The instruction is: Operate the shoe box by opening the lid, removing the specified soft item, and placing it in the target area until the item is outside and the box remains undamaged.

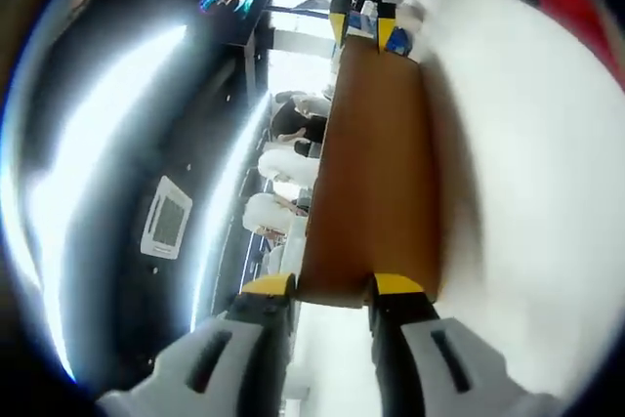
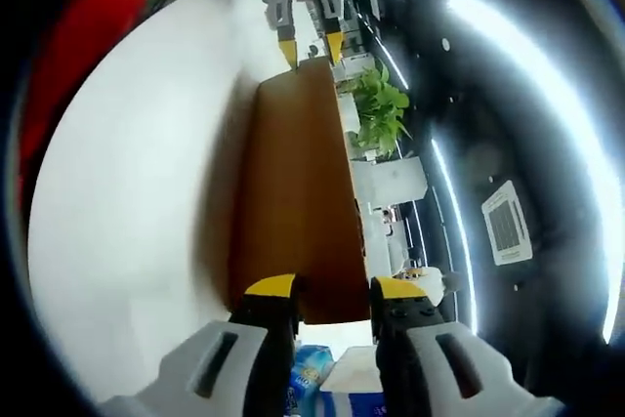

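Lid: I have a brown cardboard lid [image 1: 376, 173] held up between my two claws, one at each short end; it runs up the middle of both views.
Left claw [image 1: 334, 288]: jaws part-closed, pinching the lid's near edge at the bottom centre of its view.
Right claw [image 2: 332, 290]: same pinch at the bottom centre of its view; the left claw sits at the top there.
Worktop [image 1: 547, 192]: white, beside the lid.
Progress: I judge the opening under way; the soft item isn't something I can make out, so removal and placing remain.
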The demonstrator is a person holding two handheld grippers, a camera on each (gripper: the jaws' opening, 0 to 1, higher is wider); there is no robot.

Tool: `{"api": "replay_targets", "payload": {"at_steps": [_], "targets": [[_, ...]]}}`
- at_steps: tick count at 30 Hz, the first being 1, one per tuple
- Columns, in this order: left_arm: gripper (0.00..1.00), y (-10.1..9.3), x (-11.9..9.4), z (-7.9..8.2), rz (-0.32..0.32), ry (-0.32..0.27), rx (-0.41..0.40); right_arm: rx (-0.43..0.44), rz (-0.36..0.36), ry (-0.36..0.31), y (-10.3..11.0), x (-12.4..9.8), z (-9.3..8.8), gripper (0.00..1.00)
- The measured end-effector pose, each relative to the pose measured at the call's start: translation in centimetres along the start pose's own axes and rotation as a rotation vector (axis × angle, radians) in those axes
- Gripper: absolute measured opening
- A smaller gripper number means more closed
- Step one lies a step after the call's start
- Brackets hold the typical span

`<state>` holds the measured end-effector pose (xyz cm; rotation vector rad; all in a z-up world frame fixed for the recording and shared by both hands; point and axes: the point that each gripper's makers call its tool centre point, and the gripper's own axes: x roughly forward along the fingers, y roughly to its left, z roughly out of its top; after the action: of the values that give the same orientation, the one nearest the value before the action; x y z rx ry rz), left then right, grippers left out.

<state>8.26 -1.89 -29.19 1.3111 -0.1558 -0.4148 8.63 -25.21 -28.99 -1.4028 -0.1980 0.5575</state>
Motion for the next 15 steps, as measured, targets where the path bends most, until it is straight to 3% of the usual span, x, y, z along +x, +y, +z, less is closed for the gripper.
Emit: {"api": "replay_targets", "payload": {"at_steps": [15], "targets": [[0.3, -1.1, 0.0, -0.2, -0.003, -0.007, -0.012, -0.013, 0.034, 0.02, 1.0, 0.3, -0.4, 0.28]]}}
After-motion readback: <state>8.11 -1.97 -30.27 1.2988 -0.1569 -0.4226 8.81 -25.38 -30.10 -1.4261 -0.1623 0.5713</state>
